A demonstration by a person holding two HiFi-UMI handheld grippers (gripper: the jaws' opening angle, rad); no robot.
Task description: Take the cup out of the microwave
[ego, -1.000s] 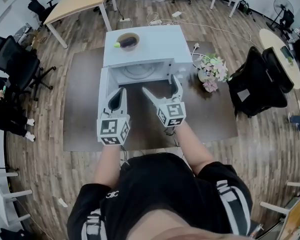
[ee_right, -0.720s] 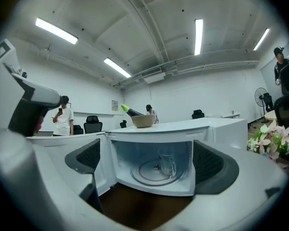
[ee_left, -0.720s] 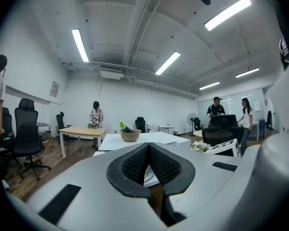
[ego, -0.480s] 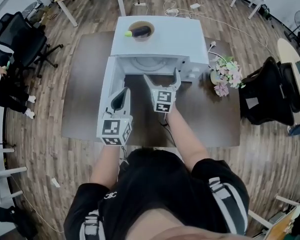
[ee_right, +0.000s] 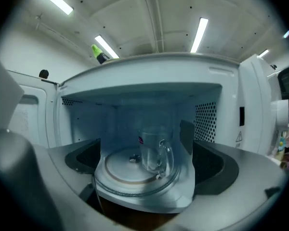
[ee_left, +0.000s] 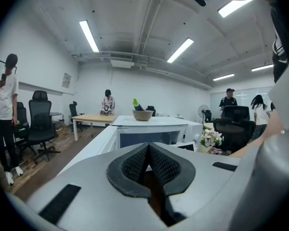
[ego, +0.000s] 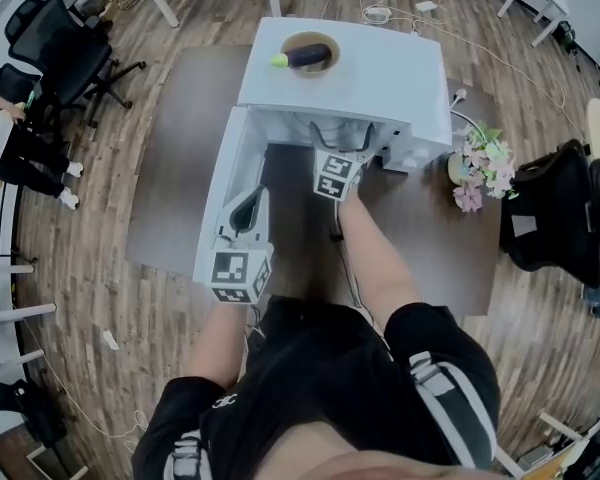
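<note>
Grey and nearest the body, the left gripper (ego: 247, 203) hangs low beside the open door (ego: 218, 208) of the microwave (ego: 380, 68). Its jaws are pressed together on nothing. It seems parked there to stay out of the reaching arm's way.

Further in, the right gripper (ee_right: 147, 170) is at the mouth of the oven cavity, pointing almost level, as it must to pass under the cavity roof. Its jaws are spread wide and empty, one to each side of the line to the cup (ee_right: 153, 148), which I judge is the set-up for closing round the body of the cup.

That clear glass cup stands upright on the turntable (ee_right: 118, 177), a little right of its middle, handle turned toward the opening. The jaws have not reached it; bare plate shows in front.

Room is tight sideways: the perforated right wall (ee_right: 204, 121) lies near the right jaw, while the left side has more slack. The door swings fully clear to the left, and the dark table (ego: 430, 258) in front is bare, so a straight pull back looks free.

Beyond, a bowl (ego: 308, 55) sits on the microwave's top, well back from its front edge.
</note>
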